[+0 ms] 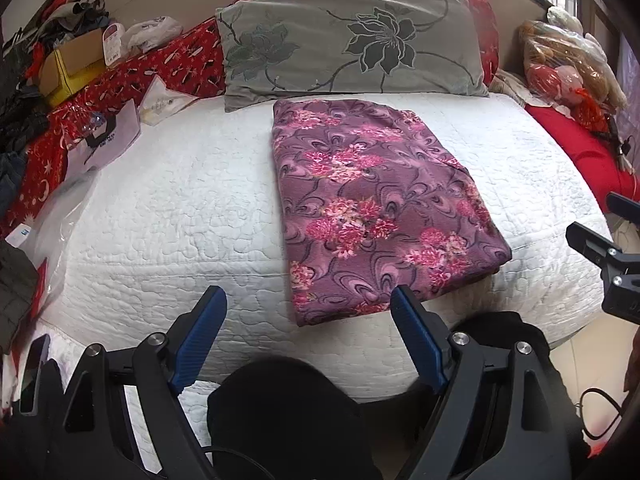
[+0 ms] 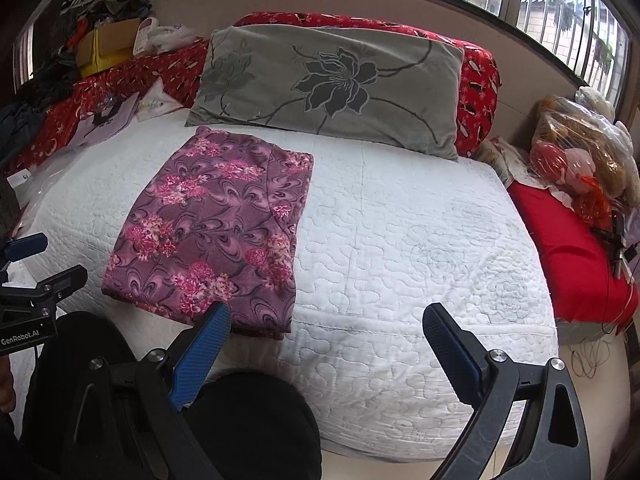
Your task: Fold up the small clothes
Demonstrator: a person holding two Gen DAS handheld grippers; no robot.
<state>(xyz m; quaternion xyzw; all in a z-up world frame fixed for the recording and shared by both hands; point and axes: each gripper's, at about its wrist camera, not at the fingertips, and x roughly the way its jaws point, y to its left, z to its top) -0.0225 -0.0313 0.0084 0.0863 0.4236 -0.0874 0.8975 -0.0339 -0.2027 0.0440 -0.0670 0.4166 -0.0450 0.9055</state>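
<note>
Folded garment (image 1: 372, 204) beyond both gaping tongs

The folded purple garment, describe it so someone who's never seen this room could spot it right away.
Start at the bed's white quilted cover. Below the grey pillow with dark flower outlines lies the folded purple garment, a flat rectangle. It is the only purple piece, printed with pink flower clusters and swirls, unlike the red patterned bedding behind.
</note>
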